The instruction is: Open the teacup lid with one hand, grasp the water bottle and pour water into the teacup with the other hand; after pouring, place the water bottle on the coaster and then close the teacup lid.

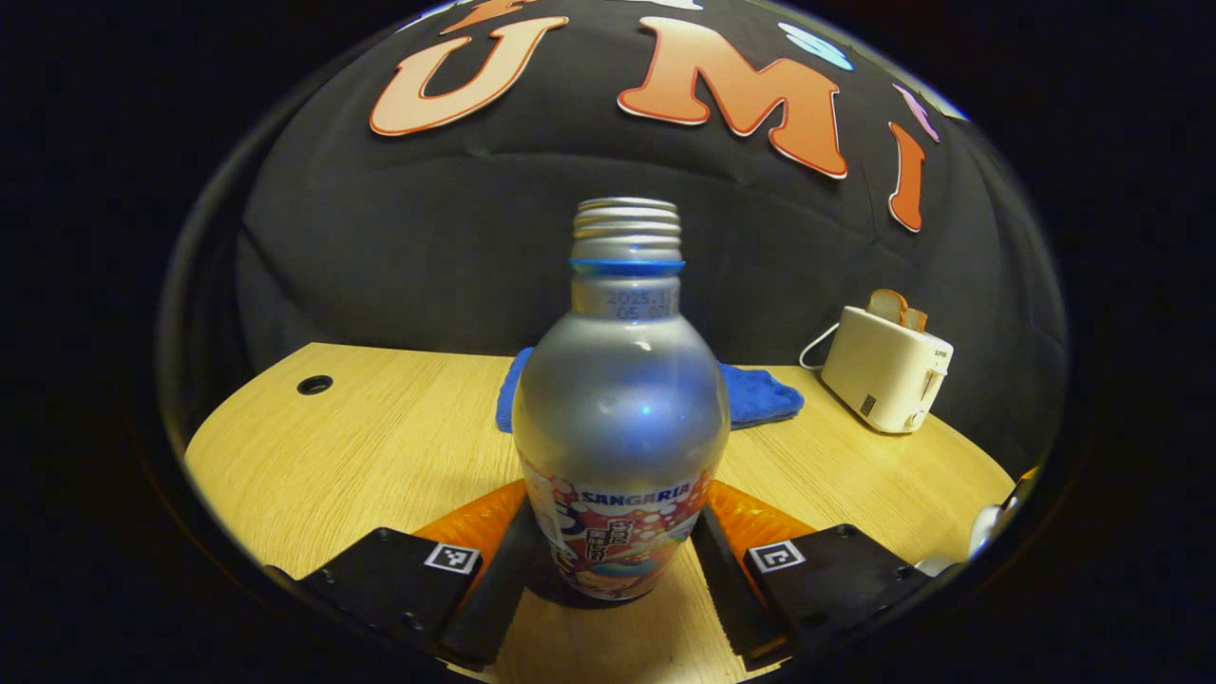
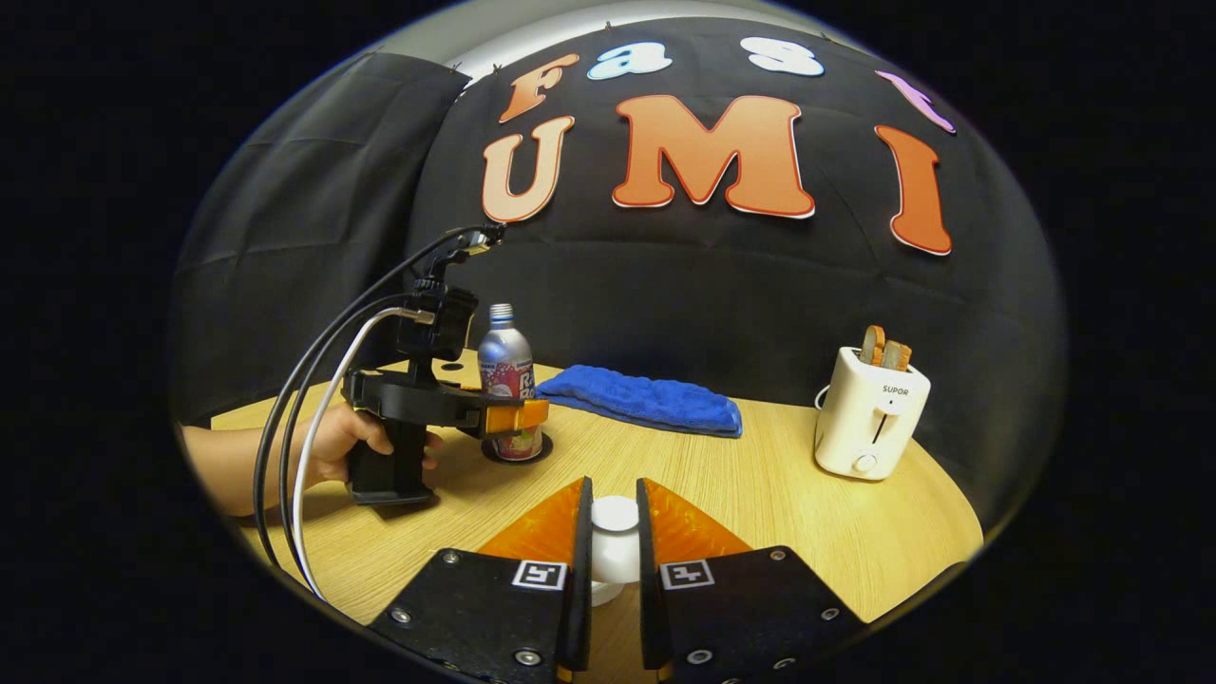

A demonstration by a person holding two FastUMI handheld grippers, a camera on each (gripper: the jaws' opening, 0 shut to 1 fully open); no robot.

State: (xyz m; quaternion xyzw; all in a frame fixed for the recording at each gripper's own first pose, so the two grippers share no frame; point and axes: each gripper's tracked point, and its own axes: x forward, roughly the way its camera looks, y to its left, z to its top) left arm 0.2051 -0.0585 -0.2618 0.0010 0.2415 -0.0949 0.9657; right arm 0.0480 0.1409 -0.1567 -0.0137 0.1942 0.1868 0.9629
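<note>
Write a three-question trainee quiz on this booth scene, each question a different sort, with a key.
1. True or false: the water bottle stands upright on the coaster.
2. Multiple choice: the right gripper has its fingers closed on
A. the blue towel
B. the white teacup lid knob
C. the toaster
3. Fill in: the left gripper has a finger on each side of the ____.

Key:
1. True
2. B
3. water bottle; whether the fingers press it cannot be told.

One bottle (image 1: 622, 408), one toaster (image 1: 885, 369), perhaps one cloth (image 2: 646, 400).
</note>
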